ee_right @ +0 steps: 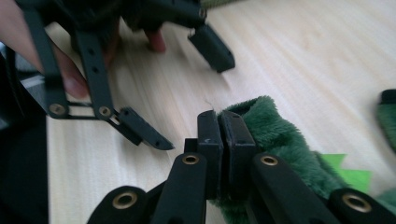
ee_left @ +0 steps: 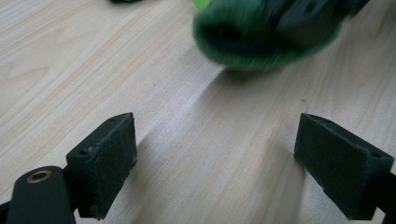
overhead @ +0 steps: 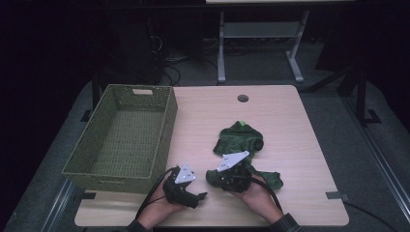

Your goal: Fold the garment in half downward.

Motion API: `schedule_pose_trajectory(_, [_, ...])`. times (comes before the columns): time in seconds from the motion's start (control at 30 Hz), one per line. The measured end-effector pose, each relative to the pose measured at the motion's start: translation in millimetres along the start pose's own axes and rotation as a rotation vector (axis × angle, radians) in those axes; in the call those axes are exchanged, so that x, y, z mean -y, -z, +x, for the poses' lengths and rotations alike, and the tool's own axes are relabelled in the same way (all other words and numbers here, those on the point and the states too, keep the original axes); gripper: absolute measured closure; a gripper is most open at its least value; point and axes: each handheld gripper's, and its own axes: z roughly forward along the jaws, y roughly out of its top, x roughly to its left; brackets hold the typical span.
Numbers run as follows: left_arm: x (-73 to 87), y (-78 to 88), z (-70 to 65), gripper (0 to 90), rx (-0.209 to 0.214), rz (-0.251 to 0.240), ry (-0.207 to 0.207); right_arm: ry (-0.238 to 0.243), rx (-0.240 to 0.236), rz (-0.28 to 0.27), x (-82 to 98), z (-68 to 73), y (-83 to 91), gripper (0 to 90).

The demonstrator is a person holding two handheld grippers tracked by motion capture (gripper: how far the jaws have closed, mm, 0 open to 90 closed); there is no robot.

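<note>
Plush toy (overhead: 240,140) partly hidden under right gripper (ee_right: 223,140), blurred beyond left gripper (ee_left: 215,158).

Light wooden table (overhead: 290,125) with a round cable hole (overhead: 242,98) near its far edge, grey carpet floor (overhead: 333,121), white legs of another desk (overhead: 261,43) beyond, dark room behind, tangled cables (overhead: 169,67) on the floor

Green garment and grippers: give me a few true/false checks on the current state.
1. The right gripper is shut on the green garment. True.
2. The left gripper is shut on cloth. False: its jaws stand open over bare table.
3. The garment lies inside the wicker basket. False: it lies on the table, right of the basket.
4. The basket holds nothing visible. True.
</note>
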Motion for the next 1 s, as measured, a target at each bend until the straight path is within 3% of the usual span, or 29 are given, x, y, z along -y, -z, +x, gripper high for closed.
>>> schedule_pose_trajectory(0.53, [0.0,0.0,-0.3,12.4,0.000,0.001,0.002,-0.102,0.053,-0.160,16.4,-26.3,59.6,85.9])
schedule_pose_trajectory(0.83, [-0.1,0.0,-0.1,12.4,0.000,0.001,0.000,-0.153,0.117,-0.176,37.2,-40.6,80.7,86.1])
schedule_pose_trajectory(1.0, [-0.1,0.0,-0.2,12.4,0.001,0.002,0.001,-0.193,0.153,-0.151,52.0,-44.9,89.4,86.2])
